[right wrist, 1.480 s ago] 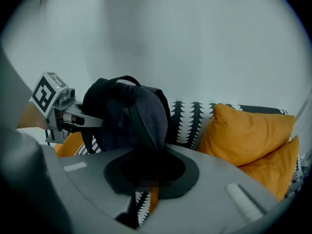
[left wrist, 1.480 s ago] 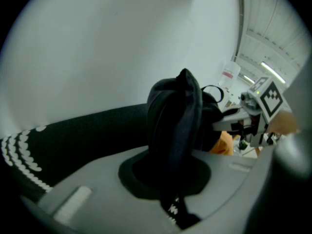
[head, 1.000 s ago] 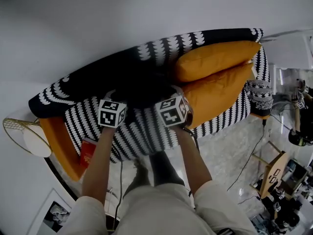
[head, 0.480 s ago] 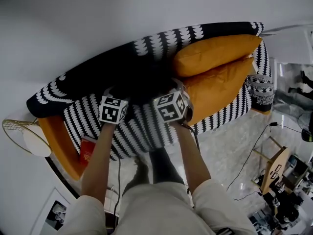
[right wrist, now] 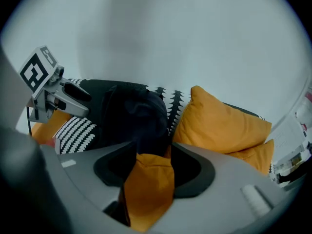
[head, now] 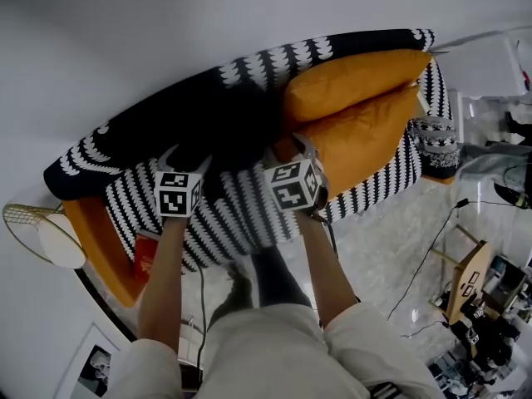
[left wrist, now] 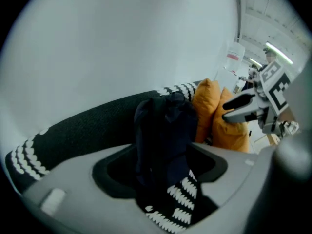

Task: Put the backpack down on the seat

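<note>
Head view first: the sofa (head: 249, 214) runs slantwise across the middle of the frame, black with white scallop rows, under a plain pale wall (head: 166, 32). The backpack (head: 237, 131) sits dark on the seat (head: 241, 223), up against the backrest, touching the two orange cushions (head: 357, 115) to its right. My left claw (head: 187, 160) and right claw (head: 287, 150) hang just below it, one on each side. At the left edge is a gold wire side table (head: 33, 231), with a red book (head: 147, 260) near it. Lower right, a glossy pale floor (head: 391, 248) with a black cable (head: 424, 264) trailing over it.

Left gripper view: my left claw (left wrist: 161, 174) has just been opening and its jaws stand wide. The backpack (left wrist: 163, 126) rises upright in the gap ahead, and the pads do not press on it. The black backrest (left wrist: 83, 128) sweeps off to the left, the cushions (left wrist: 209, 106) lie right of centre, and my right claw (left wrist: 246, 108) is at the right edge.

Right gripper view: my right claw (right wrist: 148, 172) has also just been opening, jaws apart, nothing pinched. Orange cushion fabric shows through the gap. The backpack (right wrist: 131, 116) stands above it at centre left, a big cushion (right wrist: 219, 126) to the right, and my left claw (right wrist: 61, 99) at the upper left.
</note>
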Motion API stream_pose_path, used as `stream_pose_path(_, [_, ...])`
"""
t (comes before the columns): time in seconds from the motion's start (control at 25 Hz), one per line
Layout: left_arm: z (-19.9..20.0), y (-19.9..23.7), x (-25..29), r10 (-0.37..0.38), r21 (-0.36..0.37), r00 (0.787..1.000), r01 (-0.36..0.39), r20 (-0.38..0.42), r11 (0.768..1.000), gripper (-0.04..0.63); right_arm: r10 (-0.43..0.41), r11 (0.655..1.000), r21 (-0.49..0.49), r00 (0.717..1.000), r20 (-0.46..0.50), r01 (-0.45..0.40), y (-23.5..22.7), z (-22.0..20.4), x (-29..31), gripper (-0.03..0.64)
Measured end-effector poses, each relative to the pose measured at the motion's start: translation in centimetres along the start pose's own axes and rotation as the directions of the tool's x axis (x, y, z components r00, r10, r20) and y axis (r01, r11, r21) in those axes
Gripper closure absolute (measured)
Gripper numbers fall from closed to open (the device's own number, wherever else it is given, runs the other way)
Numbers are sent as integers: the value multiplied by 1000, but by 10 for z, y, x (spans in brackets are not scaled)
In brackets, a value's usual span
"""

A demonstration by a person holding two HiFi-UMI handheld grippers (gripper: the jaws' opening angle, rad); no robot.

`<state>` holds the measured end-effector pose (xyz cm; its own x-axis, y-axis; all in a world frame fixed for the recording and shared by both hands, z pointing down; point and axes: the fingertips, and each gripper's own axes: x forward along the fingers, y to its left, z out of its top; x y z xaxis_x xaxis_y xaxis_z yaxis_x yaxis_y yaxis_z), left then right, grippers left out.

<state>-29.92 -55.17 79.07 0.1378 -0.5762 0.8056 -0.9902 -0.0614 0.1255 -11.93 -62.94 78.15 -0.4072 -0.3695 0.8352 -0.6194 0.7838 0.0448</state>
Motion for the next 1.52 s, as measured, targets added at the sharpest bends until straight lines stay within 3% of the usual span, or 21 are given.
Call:
stream_pose_path(0.24, [-22,-4,-42,9,-44,999,-7,45,999,272,-7,999,44,999,32,6,14,-11,-38,389])
stream_pose_path(0.48, [-31,-22,-92,12,-30,996,-10,87,999,301,-47,992,117,996,74,39,10,-22,-99,388])
stream_pose_path(0.8, [-45,-63,-169,-50,96,990,37,131,995,312,-82,991,113,989,120,69,21,-50,-185,416])
stream_pose_path(0.88, [-47,-72,-194,-46,139,985,23,167,990,378,-100,992,91,987,126,89,31,-55,-208,418])
stream_pose_path(1.0, [-56,-86,-231,-51,190,978,12,203,982,394,-115,993,16,983,143,114,53,-56,-243,420])
stream_pose_path(1.2, [-62,-120,-307,-120,151,946,77,302,986,418,-135,984,-92,976,173,152,88,-68,-302,453])
stream_pose_path(1.4, [-86,-141,-369,-176,208,926,110,335,972,490,-145,977,-122,962,230,177,126,-74,-356,463])
stream_pose_path(1.52, [-98,-153,-402,-177,282,924,80,338,956,521,-159,969,-139,947,280,203,143,-72,-394,505])
